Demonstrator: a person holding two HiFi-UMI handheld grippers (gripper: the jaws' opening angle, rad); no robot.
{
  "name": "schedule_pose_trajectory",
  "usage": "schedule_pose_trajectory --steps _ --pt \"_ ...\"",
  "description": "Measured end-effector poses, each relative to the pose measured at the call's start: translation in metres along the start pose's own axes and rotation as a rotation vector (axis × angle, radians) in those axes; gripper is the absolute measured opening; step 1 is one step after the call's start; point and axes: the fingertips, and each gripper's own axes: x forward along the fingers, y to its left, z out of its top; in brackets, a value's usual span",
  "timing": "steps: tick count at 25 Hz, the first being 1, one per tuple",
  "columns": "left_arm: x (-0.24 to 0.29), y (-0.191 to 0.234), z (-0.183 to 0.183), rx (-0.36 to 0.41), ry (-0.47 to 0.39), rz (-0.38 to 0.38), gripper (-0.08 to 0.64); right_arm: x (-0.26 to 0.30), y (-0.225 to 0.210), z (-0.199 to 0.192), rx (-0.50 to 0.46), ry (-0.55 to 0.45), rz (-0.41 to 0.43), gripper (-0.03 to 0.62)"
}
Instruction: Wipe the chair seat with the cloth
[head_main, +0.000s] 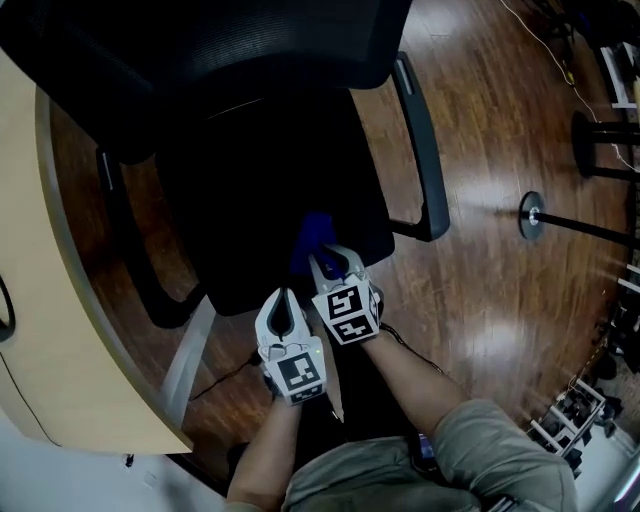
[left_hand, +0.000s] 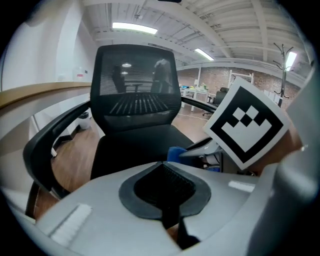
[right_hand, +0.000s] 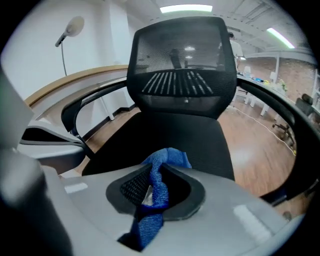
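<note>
Over the seat's (head_main: 262, 190) front edge, right gripper (head_main: 332, 264) was clamped on the cloth (right_hand: 167, 159), left gripper (head_main: 283, 302) closed and empty — wiping judged barely begun, most of the seat left.

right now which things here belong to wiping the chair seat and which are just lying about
For the job:
black fabric chair seat
blue woven cloth, pinched in the right gripper
left gripper, shut and empty

Just about:
curved pale wooden desk
brown wooden floor
black pole on a round foot
</note>
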Motion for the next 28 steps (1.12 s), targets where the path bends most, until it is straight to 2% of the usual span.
schedule_pose_trajectory --steps 6,11,16,21,28 --pt "0.035 -0.067 0.005 0.081 0.016 -0.082 0.005 -0.027 -0.085 -0.034 0.113 -0.009 -0.131 0.051" --pt "0.053 -0.098 0.005 0.137 0.036 -0.117 0.005 -0.038 -0.121 -0.058 0.191 -0.01 -0.18 0.051" --pt "0.075 -0.123 0.003 0.163 0.057 -0.112 0.005 -0.041 -0.143 -0.082 0.225 0.003 -0.177 0.051" --pt "0.091 -0.138 0.001 0.157 0.064 -0.092 0.005 -0.031 -0.154 -0.099 0.222 0.025 -0.147 0.051" --pt "0.086 -0.129 -0.003 0.135 0.067 -0.065 0.005 -0.027 -0.153 -0.1 0.192 0.038 -0.134 0.051"
